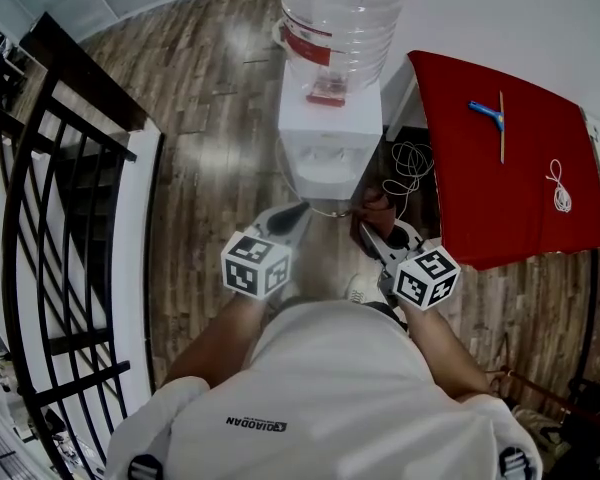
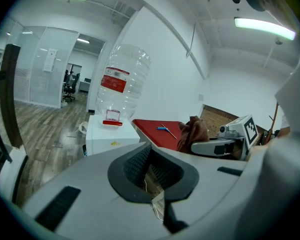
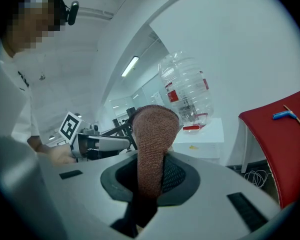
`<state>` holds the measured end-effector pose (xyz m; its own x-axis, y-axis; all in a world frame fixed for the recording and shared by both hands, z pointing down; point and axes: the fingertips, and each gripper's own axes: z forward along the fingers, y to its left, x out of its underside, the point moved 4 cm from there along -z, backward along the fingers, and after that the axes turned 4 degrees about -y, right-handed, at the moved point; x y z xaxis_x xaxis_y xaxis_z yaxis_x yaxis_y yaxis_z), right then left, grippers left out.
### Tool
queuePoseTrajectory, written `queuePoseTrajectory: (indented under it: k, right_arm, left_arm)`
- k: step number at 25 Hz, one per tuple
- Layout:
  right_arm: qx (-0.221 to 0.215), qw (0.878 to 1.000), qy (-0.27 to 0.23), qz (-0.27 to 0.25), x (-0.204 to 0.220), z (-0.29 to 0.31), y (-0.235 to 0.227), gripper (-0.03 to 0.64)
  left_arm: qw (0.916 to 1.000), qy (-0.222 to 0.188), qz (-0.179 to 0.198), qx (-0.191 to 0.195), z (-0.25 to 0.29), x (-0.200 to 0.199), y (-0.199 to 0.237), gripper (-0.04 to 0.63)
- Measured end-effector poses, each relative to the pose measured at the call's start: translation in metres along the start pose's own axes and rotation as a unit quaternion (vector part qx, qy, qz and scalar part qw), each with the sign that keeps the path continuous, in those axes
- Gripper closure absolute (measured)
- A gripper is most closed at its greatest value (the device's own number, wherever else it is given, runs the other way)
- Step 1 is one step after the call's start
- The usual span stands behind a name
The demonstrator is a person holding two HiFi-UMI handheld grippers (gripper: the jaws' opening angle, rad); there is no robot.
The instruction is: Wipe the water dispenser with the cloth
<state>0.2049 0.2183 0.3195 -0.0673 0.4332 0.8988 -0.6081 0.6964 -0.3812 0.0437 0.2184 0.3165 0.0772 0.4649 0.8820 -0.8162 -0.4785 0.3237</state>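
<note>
The white water dispenser [image 1: 325, 140] stands on the wood floor just ahead of me, with a clear bottle [image 1: 337, 13] on top. My right gripper [image 1: 367, 232] is shut on a brown knitted cloth [image 1: 377, 208], held low in front of the dispenser's base. In the right gripper view the cloth [image 3: 152, 134] stands up from between the jaws of the right gripper [image 3: 152, 176], with the dispenser [image 3: 204, 134] behind it. My left gripper [image 1: 296, 213] is beside it on the left, shut and holding nothing. The left gripper view shows the left gripper [image 2: 151, 170], the dispenser [image 2: 110, 136] and the cloth [image 2: 192, 130].
A red table [image 1: 510, 168] stands right of the dispenser, carrying a blue-handled tool [image 1: 487, 113] and a coiled white cord [image 1: 560, 188]. Loose cables [image 1: 410, 163] lie on the floor between them. A black stair railing [image 1: 50, 218] runs along the left.
</note>
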Motion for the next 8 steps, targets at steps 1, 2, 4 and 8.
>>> queuePoseTrajectory:
  k: [1, 2, 4, 8]
  right_arm:
    - [0.001, 1.000, 0.000, 0.000, 0.0003, -0.0008, -0.0001, 0.558]
    - [0.002, 1.000, -0.001, 0.000, 0.0005, -0.0015, 0.0000, 0.558]
    - [0.003, 1.000, -0.003, -0.002, 0.0010, -0.0027, -0.0001, 0.558]
    - [0.006, 1.000, -0.004, 0.002, 0.0031, -0.0041, -0.0037, 0.558]
  left_arm:
    - [1.0000, 0.000, 0.000, 0.000, 0.0004, 0.0000, -0.0001, 0.606]
    - [1.0000, 0.000, 0.000, 0.000, 0.0007, 0.0001, 0.0000, 0.606]
    - [1.0000, 0.001, 0.001, 0.000, 0.0017, -0.0001, 0.0004, 0.606]
    - [1.0000, -0.002, 0.003, 0.000, 0.0037, -0.0017, 0.0004, 0.606]
